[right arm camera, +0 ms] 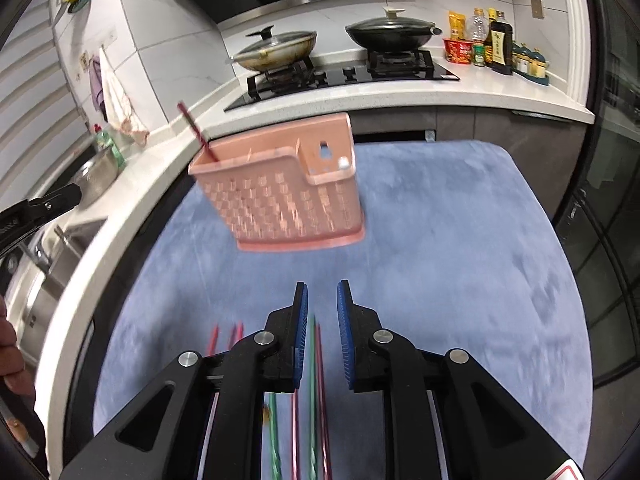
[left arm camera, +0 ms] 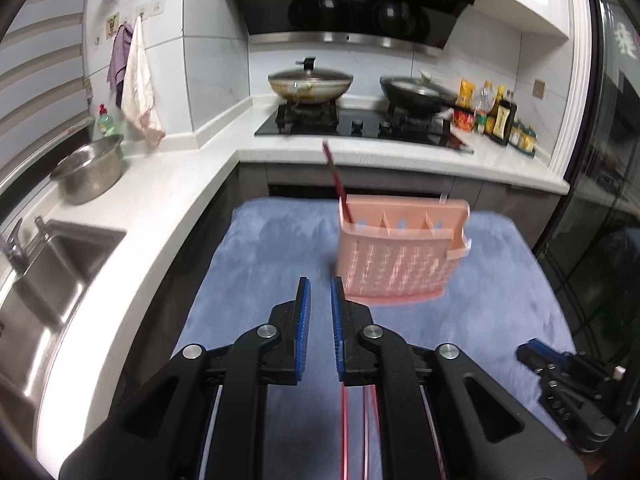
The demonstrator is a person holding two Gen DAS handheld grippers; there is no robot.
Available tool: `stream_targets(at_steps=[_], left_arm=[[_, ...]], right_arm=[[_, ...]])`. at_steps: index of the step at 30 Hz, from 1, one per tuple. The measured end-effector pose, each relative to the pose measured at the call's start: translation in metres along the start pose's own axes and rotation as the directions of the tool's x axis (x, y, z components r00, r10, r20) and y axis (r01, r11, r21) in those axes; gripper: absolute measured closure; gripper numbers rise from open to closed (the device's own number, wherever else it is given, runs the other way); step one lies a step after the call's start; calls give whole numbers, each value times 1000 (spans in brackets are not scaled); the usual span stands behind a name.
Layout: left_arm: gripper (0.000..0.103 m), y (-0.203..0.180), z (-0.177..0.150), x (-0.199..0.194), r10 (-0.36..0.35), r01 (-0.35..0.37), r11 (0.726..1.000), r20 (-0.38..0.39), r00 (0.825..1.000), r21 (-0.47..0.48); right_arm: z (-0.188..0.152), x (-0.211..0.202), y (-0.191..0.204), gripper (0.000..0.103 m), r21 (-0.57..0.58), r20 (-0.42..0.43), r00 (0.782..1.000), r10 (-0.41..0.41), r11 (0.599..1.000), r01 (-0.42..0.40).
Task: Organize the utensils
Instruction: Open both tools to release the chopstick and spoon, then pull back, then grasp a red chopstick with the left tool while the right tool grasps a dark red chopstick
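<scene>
Judging from how things lie, we are early in the job: one dark red chopstick (left arm camera: 335, 178) stands in the pink utensil holder (right arm camera: 280, 192), and the rest wait on the blue cloth (right arm camera: 460, 240) that covers the desk.

In the right wrist view the holder sits centre-left of the frame, its long side running across the picture, open top up. The stored chopstick occupies its leftmost compartment, leaning up and to the upper left, tip down inside.

The loose chopsticks (right arm camera: 318, 360), red and green, lie at the bottom centre of that frame beneath the right gripper (right arm camera: 322, 336); their long axes run from the bottom edge up toward the holder. Blur keeps us from an exact count, though several show.

Fingers on both sides are nearly closed with a narrow gap, and we see nothing clamped in either. The left gripper (left arm camera: 320, 320) hangs over the cloth just in front of the holder, with red sticks (left arm camera: 360, 432) under it at the bottom of its frame.

Left to do, we judge: pick up each remaining stick and stand it in the holder.
</scene>
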State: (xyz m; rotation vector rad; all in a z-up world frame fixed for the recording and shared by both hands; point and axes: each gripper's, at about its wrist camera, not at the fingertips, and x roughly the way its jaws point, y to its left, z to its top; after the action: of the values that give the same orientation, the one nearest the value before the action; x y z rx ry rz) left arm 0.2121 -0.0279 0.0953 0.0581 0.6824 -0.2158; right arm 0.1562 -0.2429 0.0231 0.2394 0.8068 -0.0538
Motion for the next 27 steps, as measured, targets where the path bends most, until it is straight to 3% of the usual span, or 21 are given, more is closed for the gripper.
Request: stream_targets(at_steps=[5, 14, 23, 25, 27], left_arm=[[92, 6, -51, -6, 0, 0, 1000, -78, 997, -3], [92, 17, -135, -4, 11, -16, 1000, -216, 976, -18], [91, 20, -184, -2, -29, 13, 998, -290, 957, -57], [80, 18, -192, -2, -36, 20, 998, -300, 953, -59], [80, 16, -198, -3, -46, 28, 998, -307, 951, -63]], right_arm=[[-45, -19, -6, 87, -9, -40, 999, -31, 999, 30], [-125, -21, 0, 87, -17, -146, 988, -51, 999, 49], [-165, -13, -1, 87, 16, -216, 976, -38, 999, 42], [-168, -13, -1, 87, 14, -220, 975, -39, 999, 44], [-171, -12, -1, 87, 18, -222, 974, -38, 999, 43]])
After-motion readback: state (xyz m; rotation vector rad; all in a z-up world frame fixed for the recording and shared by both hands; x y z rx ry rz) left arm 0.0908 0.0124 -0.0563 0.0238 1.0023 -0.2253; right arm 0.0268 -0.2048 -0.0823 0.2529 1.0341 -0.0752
